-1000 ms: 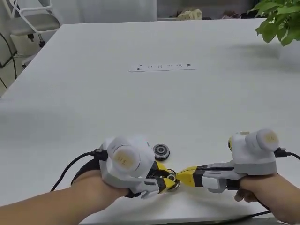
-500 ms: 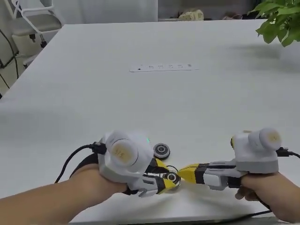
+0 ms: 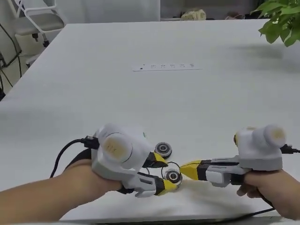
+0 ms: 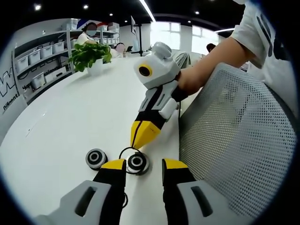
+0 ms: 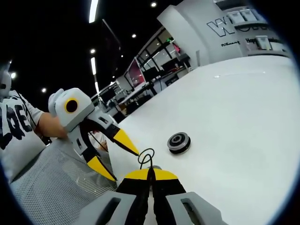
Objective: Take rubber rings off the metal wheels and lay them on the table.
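The right gripper (image 5: 150, 174) has its jaws pressed together on the ring (image 5: 146, 157), which stands up from the tips as a thin black loop. I take that as the peeling grip: a pinch on 1 spot of the rubber so it can be drawn off the rim.

The left gripper (image 3: 163, 172) faces it from the other side, jaws apart, with the wheel (image 3: 173, 176) lying between them at the near edge of the table (image 3: 140, 103). In the left gripper view the wheel touches 1 jaw and a gap shows before the other, so it looks braced rather than clamped. That would keep the wheel from sliding after the ring.

Whether the loop is wholly free of the wheel I cannot tell; its lower end runs down close to the hub.

A 2nd wheel (image 3: 162, 149) lies flat just beyond the jaws, apart from both tools, its dark rim looking as if its rubber is on.

Nothing here serves as a holder; both wheels sit straight on the tabletop, and that is where the ring should go too.
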Demonstrator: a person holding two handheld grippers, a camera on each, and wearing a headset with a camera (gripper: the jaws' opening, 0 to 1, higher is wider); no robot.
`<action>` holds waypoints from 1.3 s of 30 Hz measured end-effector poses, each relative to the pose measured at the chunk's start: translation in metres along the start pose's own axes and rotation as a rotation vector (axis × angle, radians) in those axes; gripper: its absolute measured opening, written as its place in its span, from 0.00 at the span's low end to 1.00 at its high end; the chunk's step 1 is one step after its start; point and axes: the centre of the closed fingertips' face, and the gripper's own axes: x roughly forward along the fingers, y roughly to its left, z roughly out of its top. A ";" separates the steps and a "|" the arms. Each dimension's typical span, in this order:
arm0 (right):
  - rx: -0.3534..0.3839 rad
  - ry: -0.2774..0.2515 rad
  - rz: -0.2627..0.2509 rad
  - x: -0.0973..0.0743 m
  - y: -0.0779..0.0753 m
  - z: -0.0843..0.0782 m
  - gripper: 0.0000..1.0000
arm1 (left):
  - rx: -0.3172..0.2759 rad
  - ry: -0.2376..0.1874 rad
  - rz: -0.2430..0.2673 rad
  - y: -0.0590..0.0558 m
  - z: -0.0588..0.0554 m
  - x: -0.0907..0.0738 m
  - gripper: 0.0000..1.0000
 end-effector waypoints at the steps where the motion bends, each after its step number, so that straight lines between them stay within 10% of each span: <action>1: -0.001 -0.001 0.001 0.000 0.000 0.001 0.00 | -0.004 -0.001 0.003 0.001 0.000 -0.002 0.26; 39: -0.081 0.081 0.086 0.032 0.023 0.034 0.00 | -0.120 -0.058 0.206 0.035 -0.025 -0.100 0.52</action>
